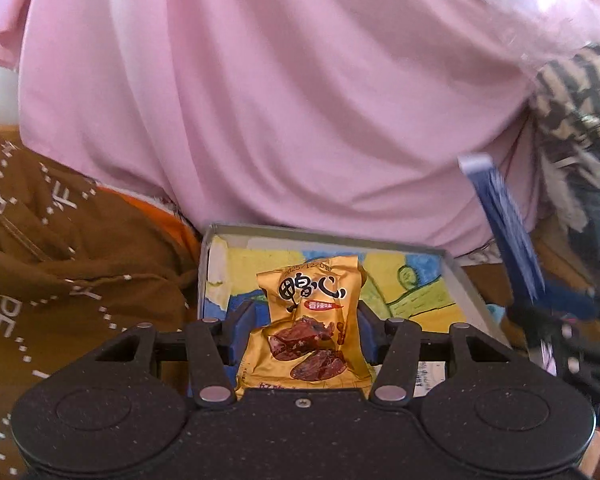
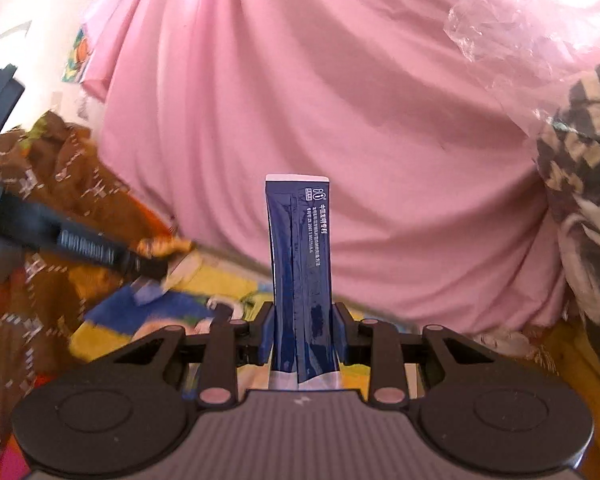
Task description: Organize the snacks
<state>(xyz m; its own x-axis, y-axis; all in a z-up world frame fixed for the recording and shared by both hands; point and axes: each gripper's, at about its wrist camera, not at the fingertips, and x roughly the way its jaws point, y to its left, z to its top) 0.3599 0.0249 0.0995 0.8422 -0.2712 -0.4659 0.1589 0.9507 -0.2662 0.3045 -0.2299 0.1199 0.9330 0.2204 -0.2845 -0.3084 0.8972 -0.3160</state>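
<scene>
The left gripper [image 1: 306, 330] pinches a golden snack packet [image 1: 309, 322] between its fingers, holding it just above the shallow box [image 1: 458, 280] with a crayon drawing inside. The right gripper [image 2: 303, 332] clamps an upright dark blue sachet [image 2: 300, 264], to the right of that box, before the pink cloth [image 2: 340, 100].

The gold snack packet [image 1: 306, 320] is seen as glossy, crinkled foil. The blue sachet [image 2: 302, 276] is shown as smooth, shiny film. A soft matt pink cloth [image 1: 280, 100] is draped behind, with crinkled clear plastic film [image 2: 500, 36] upon it. The left gripper [image 1: 304, 332] body is finished in speckled matt black plastic.
</scene>
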